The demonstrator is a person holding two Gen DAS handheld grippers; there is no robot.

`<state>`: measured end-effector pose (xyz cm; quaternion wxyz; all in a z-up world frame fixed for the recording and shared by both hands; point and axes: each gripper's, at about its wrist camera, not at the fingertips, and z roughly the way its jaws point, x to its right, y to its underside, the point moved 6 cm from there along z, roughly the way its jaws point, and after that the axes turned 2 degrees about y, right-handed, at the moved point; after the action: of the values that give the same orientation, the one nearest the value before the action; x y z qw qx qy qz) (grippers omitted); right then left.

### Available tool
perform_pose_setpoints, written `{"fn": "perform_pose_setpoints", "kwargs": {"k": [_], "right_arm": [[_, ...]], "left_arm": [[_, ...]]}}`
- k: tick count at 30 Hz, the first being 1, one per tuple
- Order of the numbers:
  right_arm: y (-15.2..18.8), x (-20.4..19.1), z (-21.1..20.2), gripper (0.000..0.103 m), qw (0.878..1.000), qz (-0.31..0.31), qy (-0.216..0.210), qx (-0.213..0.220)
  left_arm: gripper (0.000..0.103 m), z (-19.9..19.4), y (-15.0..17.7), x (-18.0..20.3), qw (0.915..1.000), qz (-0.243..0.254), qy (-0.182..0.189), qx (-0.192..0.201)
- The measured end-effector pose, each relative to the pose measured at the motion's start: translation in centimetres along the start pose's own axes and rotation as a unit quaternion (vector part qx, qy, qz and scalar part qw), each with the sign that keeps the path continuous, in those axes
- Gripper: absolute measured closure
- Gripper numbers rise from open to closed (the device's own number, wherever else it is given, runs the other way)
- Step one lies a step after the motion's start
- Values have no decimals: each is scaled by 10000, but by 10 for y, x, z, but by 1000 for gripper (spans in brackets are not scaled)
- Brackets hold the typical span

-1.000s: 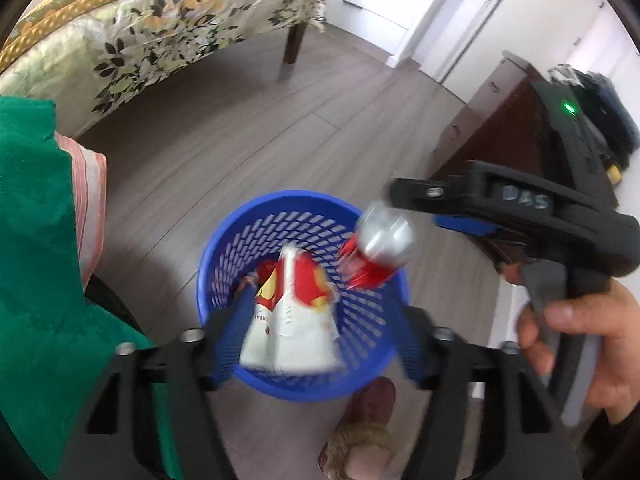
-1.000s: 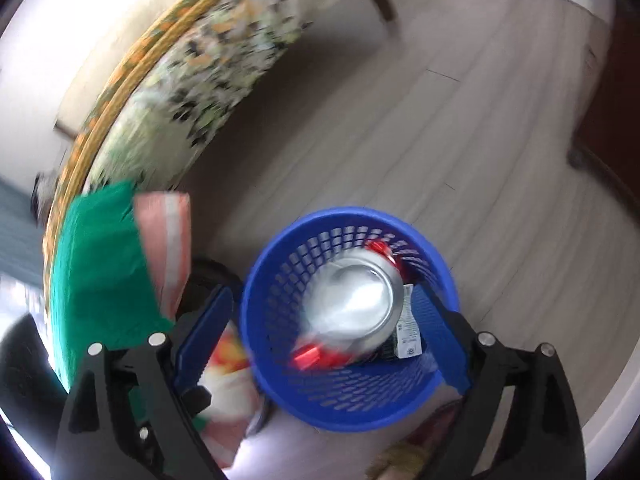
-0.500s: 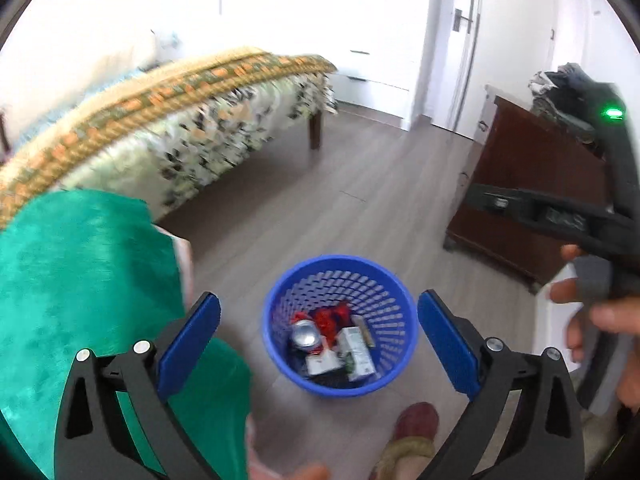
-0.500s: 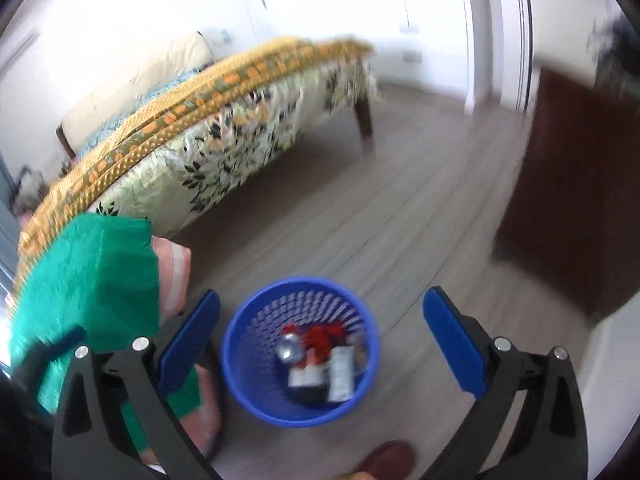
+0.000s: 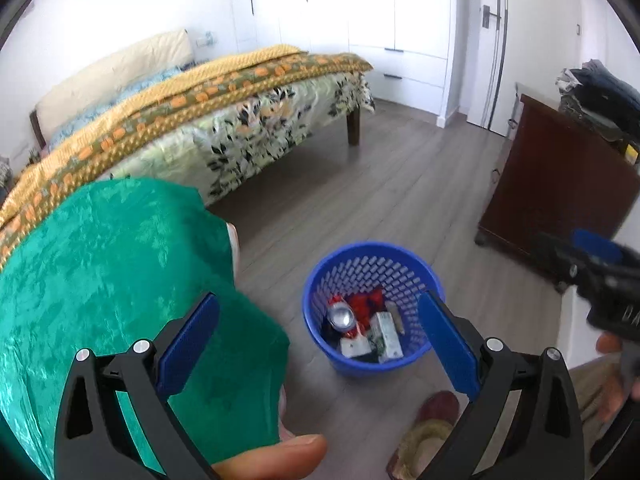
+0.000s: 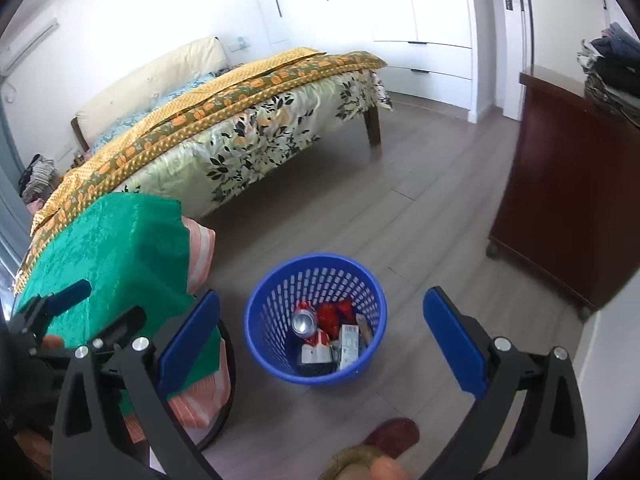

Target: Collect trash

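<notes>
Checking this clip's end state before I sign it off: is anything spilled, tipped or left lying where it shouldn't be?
Nothing stands out. The blue basket stands upright on the wood floor, and the can, red wrapper and cartons lie inside it. No trash shows on the visible floor. Both grippers' jaws are open and empty.

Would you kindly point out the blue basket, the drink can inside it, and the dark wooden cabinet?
blue basket [image 6: 316,261]: right wrist view, on the far rim.
drink can [image 6: 303,322]: right wrist view, on its silver end.
dark wooden cabinet [image 5: 552,196]: left wrist view, on its front panel.
</notes>
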<state>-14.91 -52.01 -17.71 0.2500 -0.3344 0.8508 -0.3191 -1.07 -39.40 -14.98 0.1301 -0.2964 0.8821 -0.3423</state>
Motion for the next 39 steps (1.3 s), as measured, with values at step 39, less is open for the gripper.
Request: {"fn": "perform_pose_setpoints", "kwargs": {"k": [39], "right_arm": [[51, -5, 32, 5, 9938, -333, 403, -981]], "left_arm": [[5, 37, 24, 8, 9963, 117, 37, -852]]}}
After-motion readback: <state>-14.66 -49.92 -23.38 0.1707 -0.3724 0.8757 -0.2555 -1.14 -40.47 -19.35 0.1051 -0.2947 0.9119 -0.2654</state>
